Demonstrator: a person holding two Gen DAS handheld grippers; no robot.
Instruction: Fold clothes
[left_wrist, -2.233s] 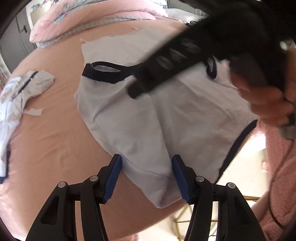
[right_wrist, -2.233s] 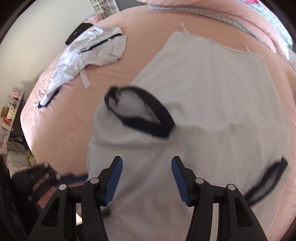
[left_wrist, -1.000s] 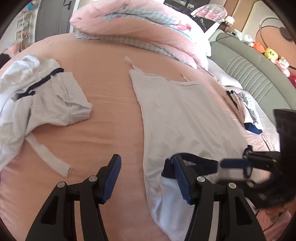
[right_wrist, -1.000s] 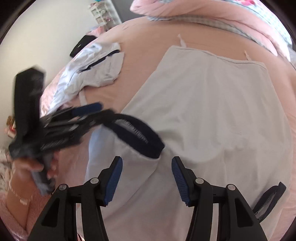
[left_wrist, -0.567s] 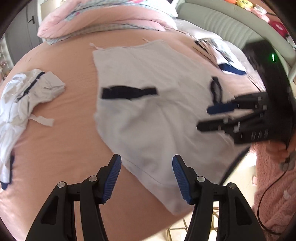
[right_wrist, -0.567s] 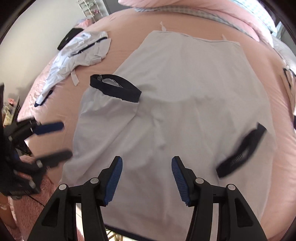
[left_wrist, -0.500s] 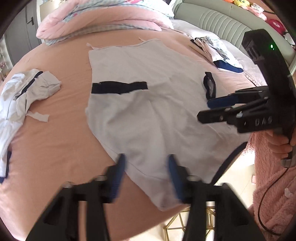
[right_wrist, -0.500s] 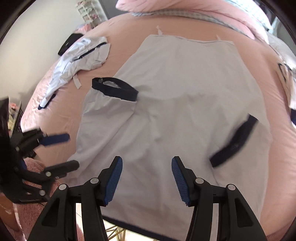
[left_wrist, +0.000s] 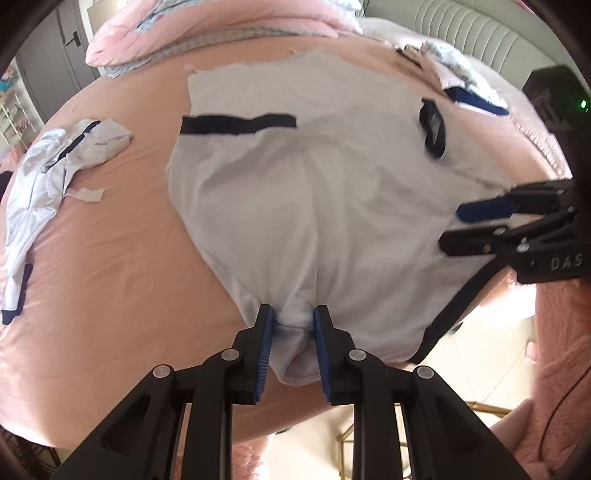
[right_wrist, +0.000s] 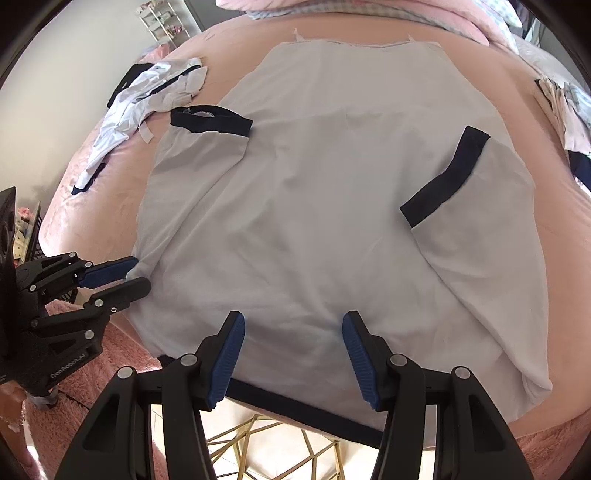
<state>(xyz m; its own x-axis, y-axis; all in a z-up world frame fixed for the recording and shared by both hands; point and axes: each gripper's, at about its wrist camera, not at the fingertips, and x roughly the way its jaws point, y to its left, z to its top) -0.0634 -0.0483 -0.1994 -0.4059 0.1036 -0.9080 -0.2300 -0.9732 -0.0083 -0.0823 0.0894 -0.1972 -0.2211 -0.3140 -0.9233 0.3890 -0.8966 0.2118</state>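
Note:
A white shirt (left_wrist: 332, 192) with navy cuffs lies spread on the pink bed (left_wrist: 110, 258), both sleeves folded in over the body. Its near corner is bunched between the blue pads of my left gripper (left_wrist: 293, 326), which is shut on it. In the right wrist view the same shirt (right_wrist: 314, 206) fills the middle, and the left gripper (right_wrist: 135, 275) pinches the shirt's left edge. My right gripper (right_wrist: 293, 332) is open above the near navy-trimmed edge, with flat cloth under its gap. In the left wrist view the right gripper (left_wrist: 452, 229) hovers at the shirt's right side.
A crumpled white garment (left_wrist: 62, 158) lies on the bed to the left, also seen as a garment heap (right_wrist: 147, 92). A pink duvet (left_wrist: 221, 29) is bunched at the back. Folded clothes (left_wrist: 465, 85) sit far right. A gold wire frame (right_wrist: 277, 443) stands below the bed edge.
My left gripper has come down onto the shirt's near corner and shut on it; it was open before. The right gripper stays open and has settled near the shirt's front edge.

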